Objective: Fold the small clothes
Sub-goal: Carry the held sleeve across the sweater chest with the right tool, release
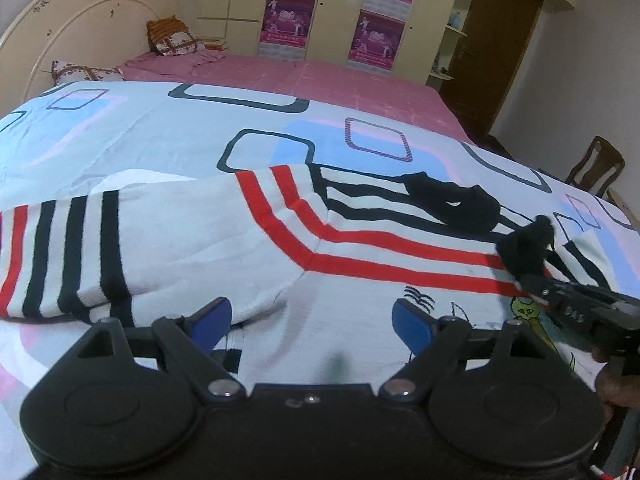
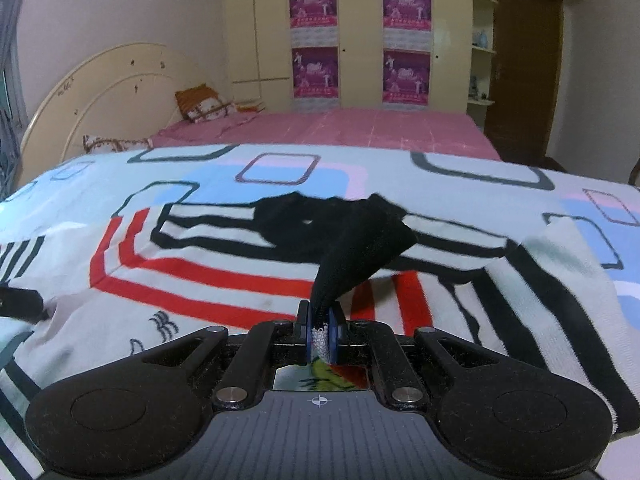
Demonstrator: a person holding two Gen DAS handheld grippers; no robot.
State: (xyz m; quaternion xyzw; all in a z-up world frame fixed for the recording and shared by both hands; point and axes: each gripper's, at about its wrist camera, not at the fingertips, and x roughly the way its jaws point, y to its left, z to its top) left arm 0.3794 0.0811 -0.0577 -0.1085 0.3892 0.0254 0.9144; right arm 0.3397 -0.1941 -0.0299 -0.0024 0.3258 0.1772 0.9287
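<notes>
A small white sweater (image 1: 248,240) with red and black stripes and a black collar lies spread on the bed; it also shows in the right wrist view (image 2: 200,264). My left gripper (image 1: 312,316) is open and empty, low over the sweater's front. My right gripper (image 2: 320,320) is shut on the sweater's black cuff (image 2: 352,256), pulling that sleeve over the chest. In the left wrist view the right gripper (image 1: 532,284) shows at the right, holding the black cuff (image 1: 524,248).
A patterned bedsheet (image 1: 160,128) covers the near bed, with a pink sheet (image 1: 320,80) beyond. Pillows (image 1: 172,38) lie by the headboard. A wardrobe (image 2: 360,40) with posters stands behind. A wooden chair (image 1: 596,166) stands at the right.
</notes>
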